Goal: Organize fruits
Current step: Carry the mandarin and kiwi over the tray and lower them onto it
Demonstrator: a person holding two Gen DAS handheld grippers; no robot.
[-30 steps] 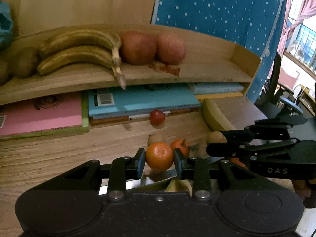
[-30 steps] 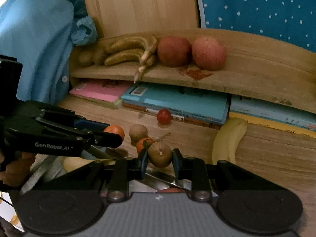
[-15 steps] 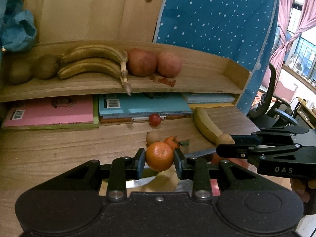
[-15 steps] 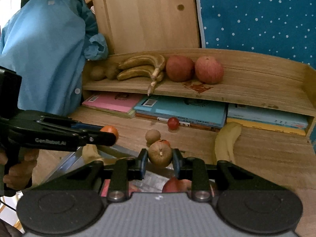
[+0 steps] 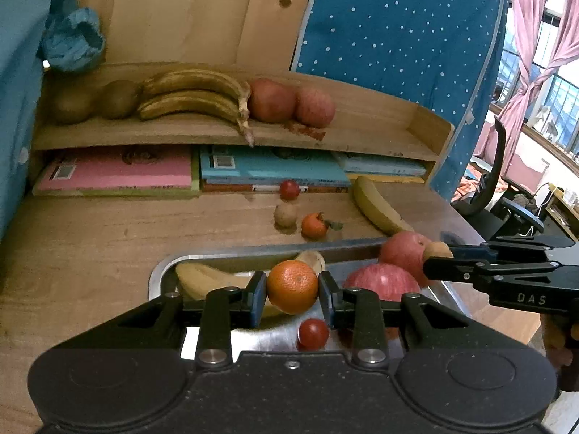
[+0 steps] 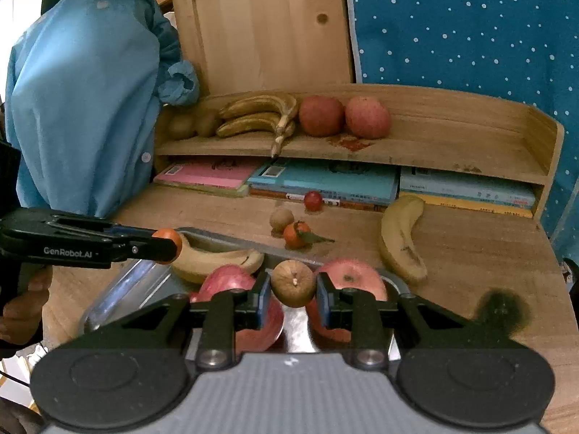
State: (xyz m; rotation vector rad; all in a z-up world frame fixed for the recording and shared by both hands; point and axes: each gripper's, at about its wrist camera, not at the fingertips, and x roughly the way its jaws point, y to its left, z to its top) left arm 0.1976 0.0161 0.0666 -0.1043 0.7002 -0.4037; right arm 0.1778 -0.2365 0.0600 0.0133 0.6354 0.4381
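Note:
My left gripper (image 5: pixel 292 294) is shut on an orange (image 5: pixel 291 284), held above a metal tray (image 5: pixel 217 255). My right gripper (image 6: pixel 294 294) is shut on a brown kiwi (image 6: pixel 292 282) over the same tray (image 6: pixel 119 289). The tray holds a banana (image 6: pixel 217 258), two red apples (image 6: pixel 349 278) and a cherry tomato (image 5: pixel 313 332). Each gripper shows in the other's view: the right gripper (image 5: pixel 439 256) at the right, the left gripper (image 6: pixel 168 242) at the left. On the desk beyond the tray lie a tangerine (image 5: pixel 314 225), a kiwi (image 5: pixel 285 214), a cherry tomato (image 5: pixel 289 190) and a banana (image 5: pixel 376 208).
A wooden shelf (image 5: pixel 362 133) at the back carries two kiwis, brown bananas (image 5: pixel 191 97) and two apples (image 5: pixel 289 103). Books (image 5: pixel 119 171) lie flat under it. A blue garment (image 6: pixel 83 97) hangs at the left; a person's hand (image 6: pixel 21 307) holds the left gripper. An office chair (image 5: pixel 506 195) stands at the right.
Both grippers have drawn back from the shelf, each still holding its fruit. The tray with its banana, apples and tomato has come into view beneath them.

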